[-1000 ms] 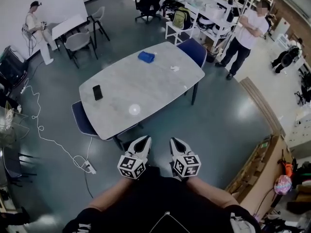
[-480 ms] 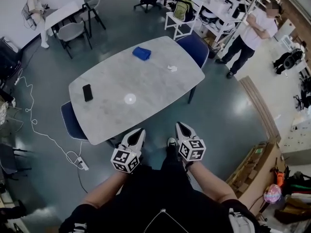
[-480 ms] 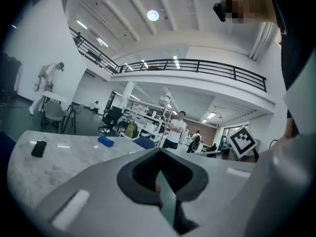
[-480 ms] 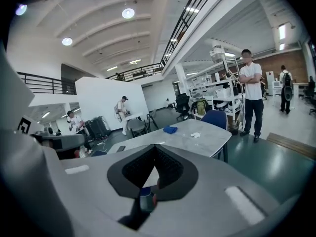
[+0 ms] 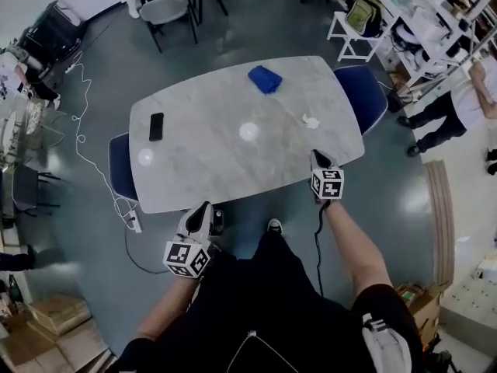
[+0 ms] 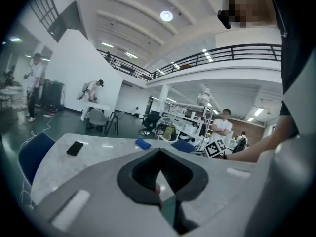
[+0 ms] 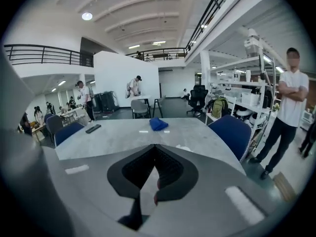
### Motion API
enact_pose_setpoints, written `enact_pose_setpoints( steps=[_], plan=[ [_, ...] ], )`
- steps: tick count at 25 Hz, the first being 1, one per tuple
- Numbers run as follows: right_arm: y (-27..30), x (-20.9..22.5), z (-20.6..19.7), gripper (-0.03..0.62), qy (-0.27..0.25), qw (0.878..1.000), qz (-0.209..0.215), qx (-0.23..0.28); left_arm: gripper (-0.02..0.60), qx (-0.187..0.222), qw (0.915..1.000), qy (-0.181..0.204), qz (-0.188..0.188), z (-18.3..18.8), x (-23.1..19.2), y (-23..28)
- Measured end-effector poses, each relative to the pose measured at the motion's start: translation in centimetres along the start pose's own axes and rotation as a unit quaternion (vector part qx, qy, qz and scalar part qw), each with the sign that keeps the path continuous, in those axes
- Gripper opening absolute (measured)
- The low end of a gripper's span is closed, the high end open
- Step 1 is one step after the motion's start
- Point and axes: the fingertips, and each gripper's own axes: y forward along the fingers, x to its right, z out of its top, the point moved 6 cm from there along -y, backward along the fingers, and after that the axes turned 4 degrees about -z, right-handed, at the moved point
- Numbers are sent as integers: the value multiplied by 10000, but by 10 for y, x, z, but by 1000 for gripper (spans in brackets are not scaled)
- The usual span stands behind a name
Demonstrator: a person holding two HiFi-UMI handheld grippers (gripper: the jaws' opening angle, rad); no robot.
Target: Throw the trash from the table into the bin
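A small white crumpled scrap of trash (image 5: 311, 120) lies on the right part of the grey marble table (image 5: 202, 169); in the right gripper view the scrap (image 7: 183, 148) shows just past the jaws. My right gripper (image 5: 317, 156) is at the table's near right edge, a short way from the scrap, shut and holding nothing. My left gripper (image 5: 202, 208) hangs below the near edge, also shut and holding nothing. A blue cloth (image 5: 265, 78) and a black phone (image 5: 156, 126) lie further off on the table. I see no bin in any view.
Blue chairs stand at the table's right end (image 5: 365, 92) and left side (image 5: 118, 165). A white cable and power strip (image 5: 132, 222) lie on the floor at the left. A person (image 5: 454, 95) stands by shelves at the right. Grey chairs (image 5: 167, 10) are beyond the table.
I have come closer to the table and turned. The right gripper has moved forward to the table's near right edge. The left gripper stays low by my body.
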Motion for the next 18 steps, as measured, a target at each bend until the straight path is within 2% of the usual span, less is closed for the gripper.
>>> enact_pose_setpoints(
  steps=[3, 5, 7, 11, 14, 16, 18],
  plan=[
    [79, 34, -6, 36, -144, 9990, 58, -417, 0, -126, 9987, -133, 469, -12, 3, 3],
    [126, 60, -13, 101, -110, 9978, 58, -651, 0, -232, 9972, -172, 689, -21, 9, 10],
    [167, 84, -22, 119, 56, 9964, -46, -840, 0, -327, 9949, -218, 929, -32, 10, 16],
    [217, 105, -36, 178, 265, 9935, -257, -1076, 0, -478, 9877, -345, 1450, -44, 7, 15],
    [242, 106, -43, 204, 262, 9922, -291, -1184, 0, -560, 9837, -380, 1663, -52, 6, 12],
    [251, 105, -49, 182, 149, 9898, -475, -1333, 0, -599, 9820, -385, 1747, -58, 5, 8],
    [255, 103, -51, 101, -23, 9859, -764, -1488, 0, -599, 9808, -402, 1809, -61, 3, 5]
  ],
)
